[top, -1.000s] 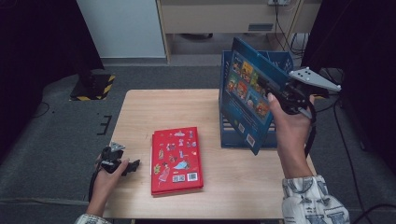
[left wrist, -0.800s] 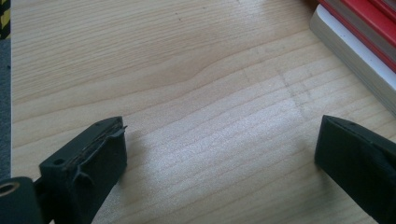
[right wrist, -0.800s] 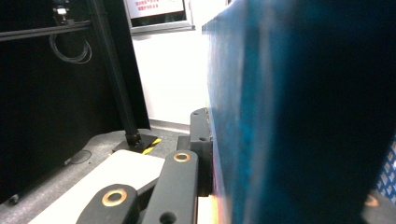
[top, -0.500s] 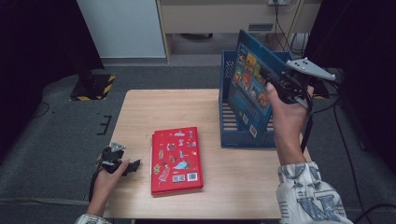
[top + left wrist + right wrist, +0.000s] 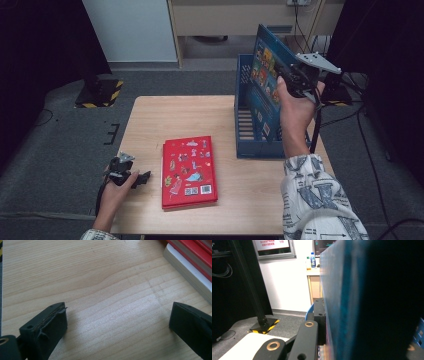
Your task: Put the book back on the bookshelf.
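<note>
Right gripper (image 5: 289, 82): clenching the blue book (image 5: 265, 85), which is standing tilted in the blue file rack (image 5: 245, 135) at the table's (image 5: 165, 112) far right; in the right gripper view one jaw is pressing flat against the cover (image 5: 362, 302).

Left gripper (image 5: 131, 176): resting at the near left edge, jaws spread apart, gripping nothing.

Red book (image 5: 189, 170): lying flat just right of it.

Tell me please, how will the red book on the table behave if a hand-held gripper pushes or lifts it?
The red book lies flat on the wooden table, so it should slide, not roll or tip. Its glossy cover looks rather slippery for jaws. The thick page block in the left gripper view suggests it is stiff and fairly heavy.
</note>
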A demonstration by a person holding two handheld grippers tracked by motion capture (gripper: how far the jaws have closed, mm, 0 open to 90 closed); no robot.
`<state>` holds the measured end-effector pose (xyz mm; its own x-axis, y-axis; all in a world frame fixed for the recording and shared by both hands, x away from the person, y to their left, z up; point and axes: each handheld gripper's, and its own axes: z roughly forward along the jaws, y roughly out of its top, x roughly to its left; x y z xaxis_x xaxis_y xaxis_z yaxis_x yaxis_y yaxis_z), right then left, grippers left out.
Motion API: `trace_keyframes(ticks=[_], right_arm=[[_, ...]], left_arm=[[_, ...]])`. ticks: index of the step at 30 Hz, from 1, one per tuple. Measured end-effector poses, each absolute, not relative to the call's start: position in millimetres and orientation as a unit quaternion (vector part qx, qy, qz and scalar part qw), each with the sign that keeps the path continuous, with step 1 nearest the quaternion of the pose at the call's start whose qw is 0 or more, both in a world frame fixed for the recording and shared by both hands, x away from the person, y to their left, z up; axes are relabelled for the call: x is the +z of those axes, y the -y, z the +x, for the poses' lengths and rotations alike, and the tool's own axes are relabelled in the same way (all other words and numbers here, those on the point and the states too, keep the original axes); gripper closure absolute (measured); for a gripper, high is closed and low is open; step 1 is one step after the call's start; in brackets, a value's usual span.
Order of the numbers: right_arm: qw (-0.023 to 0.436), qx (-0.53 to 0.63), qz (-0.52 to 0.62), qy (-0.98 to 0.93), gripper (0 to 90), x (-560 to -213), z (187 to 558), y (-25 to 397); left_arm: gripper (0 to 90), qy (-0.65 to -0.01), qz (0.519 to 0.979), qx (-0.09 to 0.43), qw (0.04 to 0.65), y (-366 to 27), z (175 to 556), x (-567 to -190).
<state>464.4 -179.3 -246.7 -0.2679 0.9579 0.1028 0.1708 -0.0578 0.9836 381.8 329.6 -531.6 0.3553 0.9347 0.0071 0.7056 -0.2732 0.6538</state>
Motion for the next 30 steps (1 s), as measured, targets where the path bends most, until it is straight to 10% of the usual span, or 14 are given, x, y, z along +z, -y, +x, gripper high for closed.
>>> trace_keyframes(ticks=[30], right_arm=[[0.366, 0.528, 0.504, -0.578, 83.0, -283.5, 504.2, 153.2]], left_arm=[[0.0, -0.530, 0.771, 0.203, 0.289, -328.7, 381.8, -532.7]])
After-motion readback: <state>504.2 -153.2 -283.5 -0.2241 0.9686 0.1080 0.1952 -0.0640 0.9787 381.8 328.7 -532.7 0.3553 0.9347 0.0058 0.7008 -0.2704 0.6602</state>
